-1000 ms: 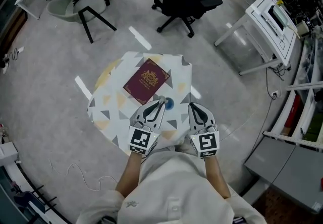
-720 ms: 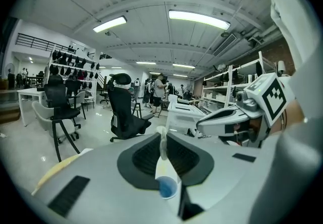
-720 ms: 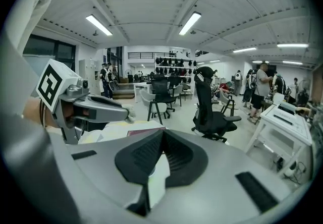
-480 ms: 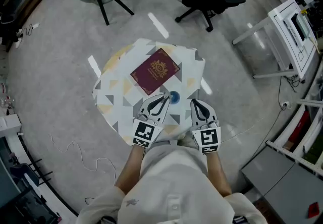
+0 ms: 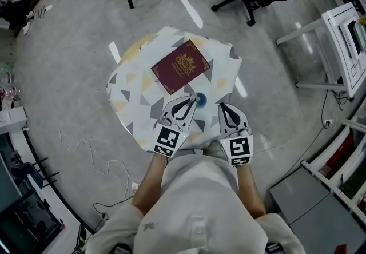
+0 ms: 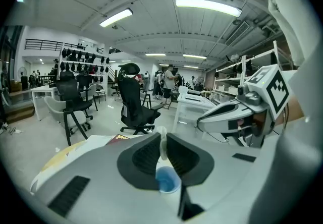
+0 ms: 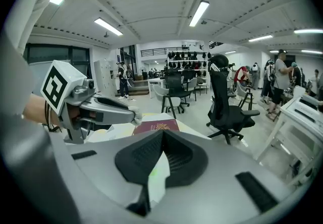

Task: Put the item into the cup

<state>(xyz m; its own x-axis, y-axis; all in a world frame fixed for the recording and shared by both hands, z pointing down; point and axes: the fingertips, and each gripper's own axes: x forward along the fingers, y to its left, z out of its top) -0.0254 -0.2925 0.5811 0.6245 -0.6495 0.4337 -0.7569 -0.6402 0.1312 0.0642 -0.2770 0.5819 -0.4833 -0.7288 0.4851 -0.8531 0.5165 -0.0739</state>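
White and thin, the small soft item (image 6: 161,142) was pinched between the closed jaws of the left gripper (image 5: 190,102). Its long axis ran along the fingers, and its end stood out past the fingertips. The small blue round cup (image 6: 167,184) stood just under these fingertips, slightly toward the right gripper's side, with its mouth open upward. The right gripper (image 7: 162,133) had its jaws pressed together on nothing and was farther from the cup. In my judgement, the left gripper only needed to bring the item over the mouth and release it.
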